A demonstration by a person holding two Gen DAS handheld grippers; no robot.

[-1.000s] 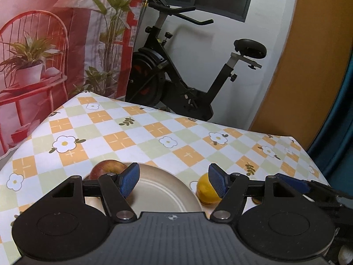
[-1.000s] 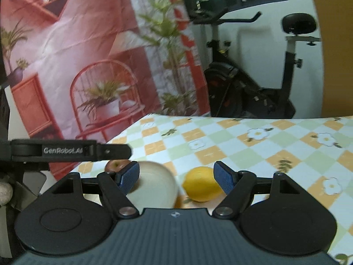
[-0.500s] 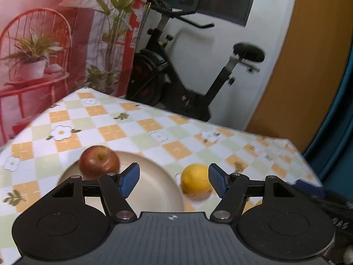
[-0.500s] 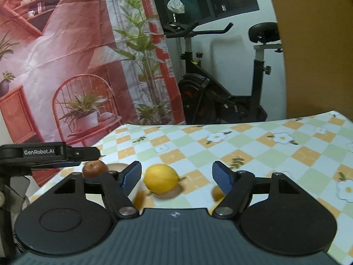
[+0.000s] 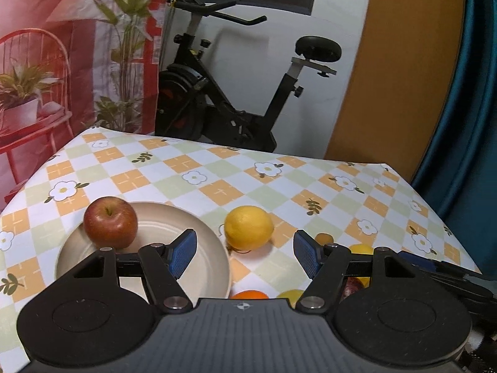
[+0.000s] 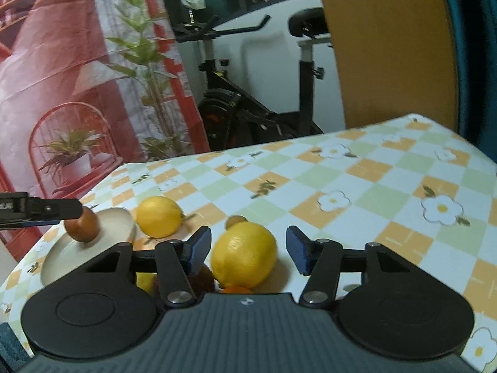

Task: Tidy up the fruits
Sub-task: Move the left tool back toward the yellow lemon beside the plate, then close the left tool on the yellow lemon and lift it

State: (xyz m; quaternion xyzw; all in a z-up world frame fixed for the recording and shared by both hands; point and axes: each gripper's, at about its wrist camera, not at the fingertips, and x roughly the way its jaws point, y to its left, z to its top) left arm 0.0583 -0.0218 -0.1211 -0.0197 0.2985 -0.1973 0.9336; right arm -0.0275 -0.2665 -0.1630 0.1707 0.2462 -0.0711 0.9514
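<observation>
A red apple (image 5: 110, 222) rests on the beige plate (image 5: 198, 233) at the left of the checked tablecloth. One lemon (image 5: 248, 227) lies just right of the plate, ahead of my open left gripper (image 5: 245, 250), which holds nothing. In the right wrist view a second, larger lemon (image 6: 245, 255) lies between the jaws of my right gripper (image 6: 248, 247). Those jaws are closing, and a small gap still shows beside the right pad. The first lemon (image 6: 158, 216), the apple (image 6: 82, 223) and the plate (image 6: 119, 227) lie further left.
More fruit is clustered low in both views: an orange (image 5: 250, 294), a small brown fruit (image 6: 236, 220), a dark fruit (image 6: 203, 276) and other yellow ones. An exercise bike (image 5: 217, 99) stands beyond the table's far edge. The left gripper's finger (image 6: 40, 209) reaches over the plate.
The right gripper has moved right and down from the first lemon to a second one, which now sits between its narrower jaws. The left gripper has shifted, with apple and plate now fully visible.
</observation>
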